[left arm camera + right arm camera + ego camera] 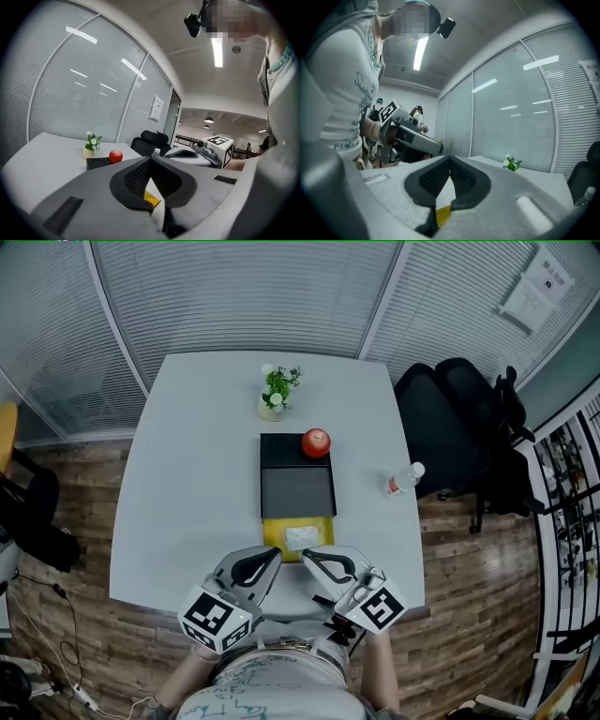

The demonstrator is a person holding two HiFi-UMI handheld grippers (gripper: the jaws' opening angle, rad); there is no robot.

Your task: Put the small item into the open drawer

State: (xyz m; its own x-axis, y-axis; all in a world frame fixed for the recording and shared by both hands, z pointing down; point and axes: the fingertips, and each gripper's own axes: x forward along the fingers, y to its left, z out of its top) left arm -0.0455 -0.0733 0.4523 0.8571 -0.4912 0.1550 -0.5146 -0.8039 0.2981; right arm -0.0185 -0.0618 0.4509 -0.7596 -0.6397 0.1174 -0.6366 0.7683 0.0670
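One white table (187, 474) carried one black drawer unit (297, 491) at its middle, with one yellow drawer (273, 532) pulled out toward the near edge. One small white item (303, 537) lay inside that drawer. One red apple (316, 442) sat at the unit's far right corner. One potted plant (274, 395) stood toward the far edge, and one water bottle (403, 481) near the right edge. Two grippers hung over the near edge: the left gripper (278, 554) and the right gripper (305, 557), each with its jaws together and nothing between them.
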